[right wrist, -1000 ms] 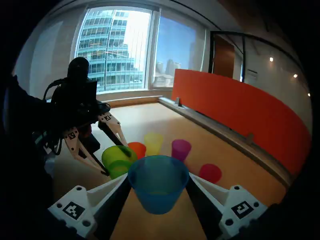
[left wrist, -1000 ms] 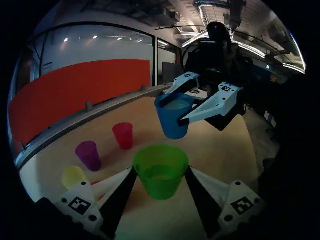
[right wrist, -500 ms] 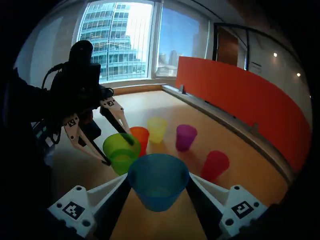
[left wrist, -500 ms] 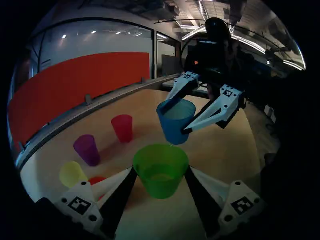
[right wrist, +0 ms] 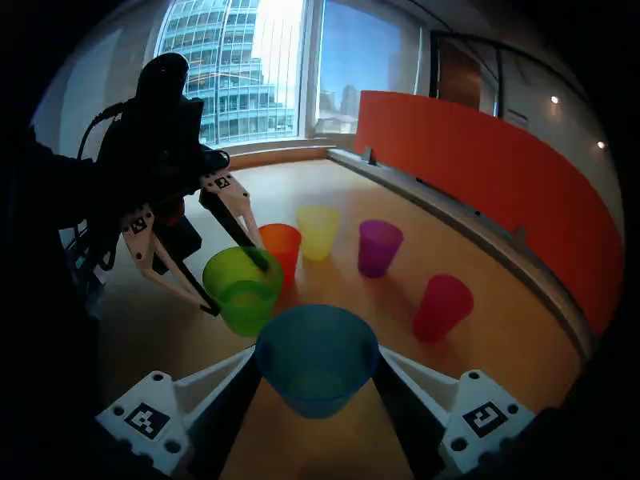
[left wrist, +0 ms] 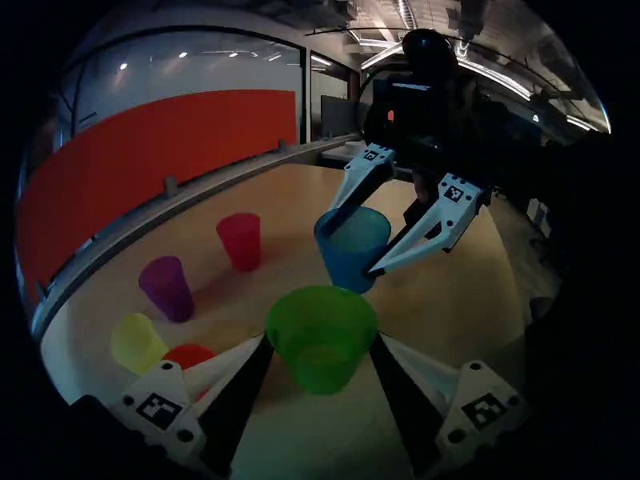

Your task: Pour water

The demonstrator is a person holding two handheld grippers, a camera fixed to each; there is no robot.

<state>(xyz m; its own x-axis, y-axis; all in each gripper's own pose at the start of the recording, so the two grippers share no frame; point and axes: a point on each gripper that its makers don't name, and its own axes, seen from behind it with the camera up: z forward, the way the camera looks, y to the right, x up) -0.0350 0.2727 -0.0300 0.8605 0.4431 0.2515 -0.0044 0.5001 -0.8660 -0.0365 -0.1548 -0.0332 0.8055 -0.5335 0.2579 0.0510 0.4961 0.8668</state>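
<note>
Left gripper point(left wrist: 320, 340) grips a translucent green plastic cup point(left wrist: 321, 356) between its jaws; right gripper point(right wrist: 317, 352), a translucent blue plastic cup point(right wrist: 317, 380).

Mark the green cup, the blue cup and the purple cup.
green cup point(left wrist: 320, 372), left gripper view, front wall below the rim.
blue cup point(right wrist: 316, 396), right gripper view, front wall below the rim.
purple cup point(right wrist: 378, 250), right gripper view, middle of its side wall.
</note>
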